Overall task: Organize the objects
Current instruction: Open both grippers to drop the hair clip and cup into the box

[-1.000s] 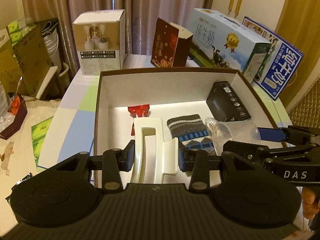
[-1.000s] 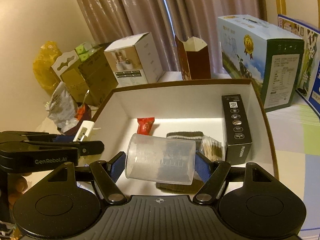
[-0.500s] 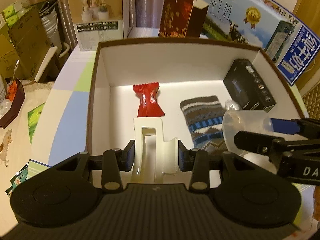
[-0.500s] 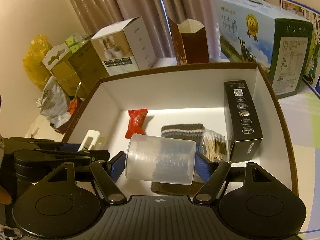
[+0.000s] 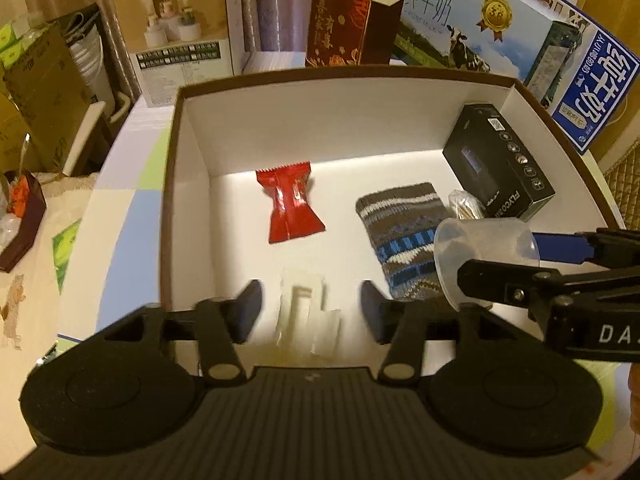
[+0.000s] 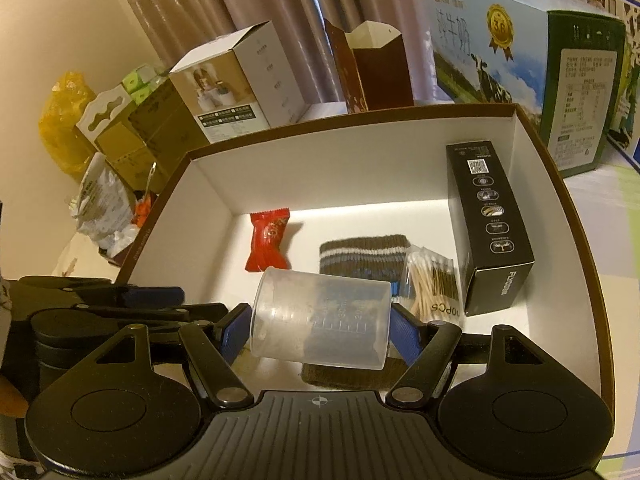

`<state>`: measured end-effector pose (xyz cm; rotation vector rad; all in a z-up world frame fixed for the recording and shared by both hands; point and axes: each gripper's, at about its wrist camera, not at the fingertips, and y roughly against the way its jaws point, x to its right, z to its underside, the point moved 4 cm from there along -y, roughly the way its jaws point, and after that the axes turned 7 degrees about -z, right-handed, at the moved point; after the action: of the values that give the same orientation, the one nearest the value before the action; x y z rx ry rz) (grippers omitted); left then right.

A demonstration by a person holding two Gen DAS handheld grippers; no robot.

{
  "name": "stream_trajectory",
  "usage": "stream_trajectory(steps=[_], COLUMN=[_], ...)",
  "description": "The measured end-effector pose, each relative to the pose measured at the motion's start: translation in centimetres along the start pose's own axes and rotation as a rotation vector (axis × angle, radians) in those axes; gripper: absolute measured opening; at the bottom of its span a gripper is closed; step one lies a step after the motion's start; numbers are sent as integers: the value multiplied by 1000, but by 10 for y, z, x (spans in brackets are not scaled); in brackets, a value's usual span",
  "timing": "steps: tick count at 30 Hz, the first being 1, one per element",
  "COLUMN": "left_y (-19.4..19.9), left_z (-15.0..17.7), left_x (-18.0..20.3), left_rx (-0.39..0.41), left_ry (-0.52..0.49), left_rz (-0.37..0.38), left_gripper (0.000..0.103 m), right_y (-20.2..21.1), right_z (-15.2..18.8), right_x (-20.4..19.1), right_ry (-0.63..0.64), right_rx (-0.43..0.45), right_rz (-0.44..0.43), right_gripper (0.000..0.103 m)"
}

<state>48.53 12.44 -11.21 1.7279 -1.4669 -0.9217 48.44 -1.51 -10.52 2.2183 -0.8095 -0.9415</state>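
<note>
- Left wrist view: the left gripper [image 5: 310,312] hangs over the near edge of the white-lined box [image 5: 188,148], its jaws spread wide. The blurred cream plastic piece [image 5: 306,322] sits between them, touching neither finger.
- On the box floor lie a red candy wrapper [image 5: 290,206], a striped knitted pouch [image 5: 404,236] and a black carton [image 5: 498,172] against the right wall.
- Right wrist view: the right gripper [image 6: 320,332] points into the same box, blue pads clamped on a clear measuring cup [image 6: 320,318] held sideways above the knitted pouch.
- A pack of cotton swabs [image 6: 434,280] lies just beside the black carton.
</note>
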Motion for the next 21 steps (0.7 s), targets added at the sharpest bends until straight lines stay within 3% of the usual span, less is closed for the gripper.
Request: stream_trajectory(steps=[7, 13, 15, 21], left_y=[7, 12, 14, 21], left_z=[-5, -4, -5, -6], left_x=[-5, -10, -12, -14], left_rx=[20, 27, 32, 45], left_ry=[-19, -12, -6, -1], left_rz=[-26, -43, -45, -44], left_gripper=[53, 54, 56, 56], right_y=[-3, -2, 1, 9], right_z=[0, -3, -6, -8], right_x=[-3, -5, -5, -4], right_ry=[-18, -106, -116, -107], right_rx=[-10, 16, 31, 41], right_rz=[-25, -121, -120, -106], right_gripper=[70, 75, 80, 81])
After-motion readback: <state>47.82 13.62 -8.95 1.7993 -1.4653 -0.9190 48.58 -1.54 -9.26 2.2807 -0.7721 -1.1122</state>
